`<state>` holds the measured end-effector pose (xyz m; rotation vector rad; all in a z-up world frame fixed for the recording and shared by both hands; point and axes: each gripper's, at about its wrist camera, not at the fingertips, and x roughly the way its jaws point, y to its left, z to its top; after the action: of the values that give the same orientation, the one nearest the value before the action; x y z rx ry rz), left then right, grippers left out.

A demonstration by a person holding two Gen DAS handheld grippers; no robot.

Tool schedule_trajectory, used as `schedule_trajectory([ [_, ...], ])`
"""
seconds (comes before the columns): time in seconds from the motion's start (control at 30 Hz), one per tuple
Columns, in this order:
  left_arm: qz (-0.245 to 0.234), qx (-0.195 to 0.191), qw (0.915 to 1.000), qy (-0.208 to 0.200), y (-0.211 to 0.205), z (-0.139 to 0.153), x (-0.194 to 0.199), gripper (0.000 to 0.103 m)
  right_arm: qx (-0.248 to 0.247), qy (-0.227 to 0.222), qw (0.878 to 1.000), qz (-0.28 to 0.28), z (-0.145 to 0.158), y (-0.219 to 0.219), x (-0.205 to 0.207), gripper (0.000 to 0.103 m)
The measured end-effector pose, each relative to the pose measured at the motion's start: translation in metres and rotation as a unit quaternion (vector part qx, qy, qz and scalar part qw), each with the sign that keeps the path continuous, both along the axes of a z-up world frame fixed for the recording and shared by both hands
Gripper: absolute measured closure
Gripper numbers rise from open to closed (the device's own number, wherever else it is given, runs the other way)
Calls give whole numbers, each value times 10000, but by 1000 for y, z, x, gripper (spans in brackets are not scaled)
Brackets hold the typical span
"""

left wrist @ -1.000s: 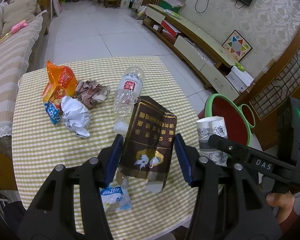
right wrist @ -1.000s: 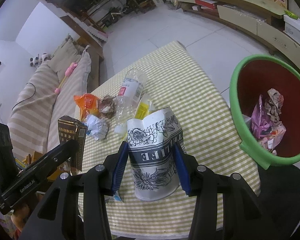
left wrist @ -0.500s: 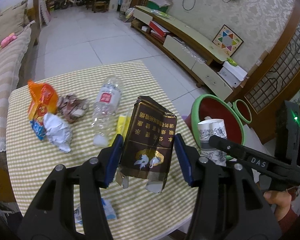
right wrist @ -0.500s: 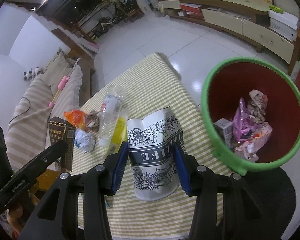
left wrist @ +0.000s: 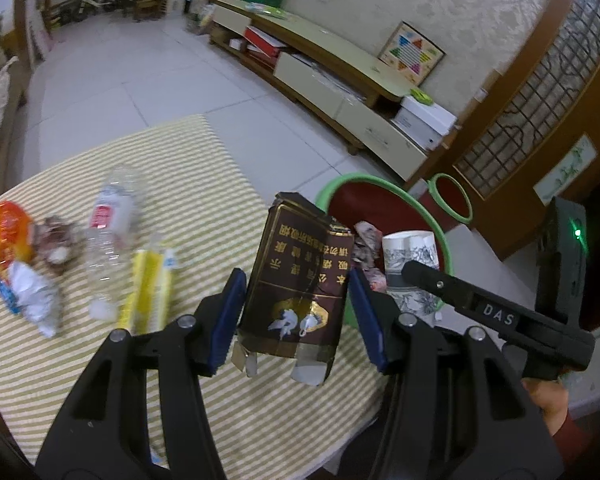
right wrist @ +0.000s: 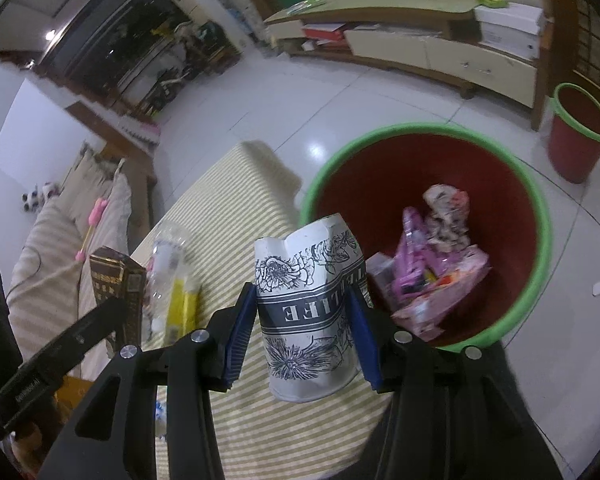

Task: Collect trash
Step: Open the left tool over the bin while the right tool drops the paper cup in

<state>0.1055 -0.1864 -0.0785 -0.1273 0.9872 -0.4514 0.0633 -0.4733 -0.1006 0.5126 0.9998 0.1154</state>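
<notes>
My left gripper [left wrist: 296, 316] is shut on a crumpled dark brown carton [left wrist: 300, 276] with gold print, held above the table's right edge. My right gripper [right wrist: 306, 334] is shut on a dented white paper cup [right wrist: 310, 308] with black flower print; the cup [left wrist: 408, 256] also shows in the left wrist view. Just past both stands a red bin with a green rim [right wrist: 432, 132], [left wrist: 360, 178], with pink wrappers [right wrist: 432, 268] inside. On the striped tablecloth [left wrist: 204, 184] lie a clear plastic bottle [left wrist: 108, 232], a yellow wrapper [left wrist: 148, 292], an orange bag [left wrist: 4, 232] and crumpled paper [left wrist: 32, 300].
A smaller red bin with a green rim [right wrist: 580, 132] stands on the tiled floor by a low TV cabinet [left wrist: 340, 96]. A sofa [right wrist: 52, 248] runs along the table's far side. A hand [left wrist: 548, 404] holds the right gripper's handle.
Both grippers have swung to the right with the carton and the cup, from over the table toward the red bin, which now fills more of both views. The grips are unchanged.
</notes>
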Motion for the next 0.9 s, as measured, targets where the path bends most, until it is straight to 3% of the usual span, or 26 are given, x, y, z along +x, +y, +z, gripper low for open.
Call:
schedule_trajectory([
  [0.37,-585,-135,9981,106,-69,-6,17,52,-185,-25,9985,-515,2,-57,3,58],
  [0.63,-923,-122,9956,-45,-110,2,29,50,-288,-96,9970,-709,4,-81,7,58],
  [0.7,-997,-104,9950,-40,-116,1,31,37,-300,-108,9968,-732,2,-85,10,56],
  [0.73,-962,-105,9953,-74,-117,1,31,32,-269,-87,9969,-736,0,-86,11,43],
  [0.9,-793,-229,9966,28,-103,-2,27,30,-283,-167,9965,-764,3,-86,11,39],
])
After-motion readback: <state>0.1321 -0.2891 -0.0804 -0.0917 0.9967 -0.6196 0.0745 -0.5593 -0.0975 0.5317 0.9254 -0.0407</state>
